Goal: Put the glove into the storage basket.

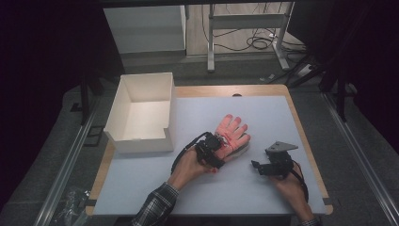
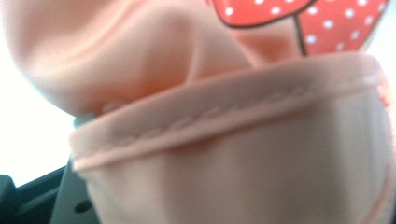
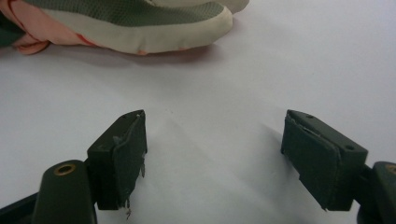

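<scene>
A pink glove (image 1: 231, 132) lies flat near the middle of the white mat, fingers spread toward the far side. Its red polka-dot pattern and stitched cuff (image 2: 233, 154) show very close in the left gripper view. My left gripper (image 1: 217, 145) sits at the cuff end and is shut on the fabric; the cloth hides its pads. My right gripper (image 1: 255, 165) rests low over the mat to the right of the glove, pointing left. Its jaws (image 3: 215, 154) stand wide open with bare mat between them, and the glove's cream and grey edge (image 3: 140, 37) lies just ahead.
An open white cardboard box (image 1: 143, 141) stands at the table's back left, next to the glove. The white mat (image 1: 263, 188) covers most of the wooden tabletop. Beyond the far edge are a metal frame and loose cables on the floor.
</scene>
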Demonstrator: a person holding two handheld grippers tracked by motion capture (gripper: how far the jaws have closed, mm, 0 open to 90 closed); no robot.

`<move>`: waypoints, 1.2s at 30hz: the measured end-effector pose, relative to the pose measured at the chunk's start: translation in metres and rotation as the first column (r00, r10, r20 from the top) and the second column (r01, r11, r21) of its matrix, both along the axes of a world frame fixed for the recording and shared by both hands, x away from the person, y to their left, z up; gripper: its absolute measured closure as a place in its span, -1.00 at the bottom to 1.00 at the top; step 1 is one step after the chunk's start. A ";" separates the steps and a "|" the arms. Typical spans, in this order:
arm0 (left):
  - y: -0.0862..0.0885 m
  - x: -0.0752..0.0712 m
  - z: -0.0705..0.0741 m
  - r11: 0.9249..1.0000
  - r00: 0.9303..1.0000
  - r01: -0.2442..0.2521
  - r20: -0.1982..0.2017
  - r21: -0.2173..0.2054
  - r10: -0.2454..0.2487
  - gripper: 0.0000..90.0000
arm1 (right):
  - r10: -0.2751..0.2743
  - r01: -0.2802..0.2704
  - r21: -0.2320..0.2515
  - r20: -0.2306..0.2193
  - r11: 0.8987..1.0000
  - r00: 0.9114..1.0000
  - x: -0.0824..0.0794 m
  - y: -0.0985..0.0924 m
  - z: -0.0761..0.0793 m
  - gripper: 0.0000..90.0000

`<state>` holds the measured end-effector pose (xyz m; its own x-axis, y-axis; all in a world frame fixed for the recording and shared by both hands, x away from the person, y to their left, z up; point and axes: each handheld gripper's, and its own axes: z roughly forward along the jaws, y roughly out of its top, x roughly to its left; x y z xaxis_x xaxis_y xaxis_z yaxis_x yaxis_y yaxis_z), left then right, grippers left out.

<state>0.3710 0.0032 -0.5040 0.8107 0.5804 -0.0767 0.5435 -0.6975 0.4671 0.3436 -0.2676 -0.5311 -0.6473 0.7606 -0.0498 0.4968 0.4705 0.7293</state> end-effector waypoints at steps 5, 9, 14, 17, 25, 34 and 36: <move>0.005 0.003 0.011 1.000 0.999 -0.028 0.026 0.010 0.027 -0.17 | -0.001 0.001 0.000 0.000 1.000 1.000 0.000 0.000 0.000 -0.50; 0.010 0.007 0.022 0.999 0.998 -0.049 0.036 0.000 0.049 -0.17 | 0.000 0.000 0.000 0.000 1.000 1.000 0.000 0.000 0.000 -0.50; 0.013 0.010 0.033 0.998 0.996 -0.062 0.061 0.011 0.062 -0.19 | 0.000 0.000 0.000 0.000 1.000 1.000 0.000 0.000 0.000 -0.50; 0.017 0.013 0.040 0.997 0.994 -0.075 0.079 0.019 0.073 -0.19 | 0.000 0.000 0.001 0.000 1.000 1.000 0.000 0.000 0.000 -0.50; 0.028 0.022 0.056 0.995 0.991 -0.095 0.097 -0.001 0.095 -0.20 | 0.002 -0.002 0.002 0.001 1.000 1.000 0.000 0.000 0.000 -0.50; 0.040 0.030 0.075 0.990 0.980 -0.137 0.145 0.008 0.135 -0.19 | 0.001 -0.001 0.005 0.001 1.000 1.000 0.000 0.000 0.000 -0.50; 0.046 0.034 0.085 0.988 0.976 -0.153 0.158 0.015 0.148 -0.20 | 0.001 -0.001 0.006 0.000 1.000 1.000 0.000 0.000 0.000 -0.50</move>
<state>0.4051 0.0491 -0.4194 0.7147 0.6967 0.0611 0.5652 -0.6268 0.5363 0.3438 -0.2676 -0.5314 -0.6480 0.7603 -0.0452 0.4965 0.4667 0.7319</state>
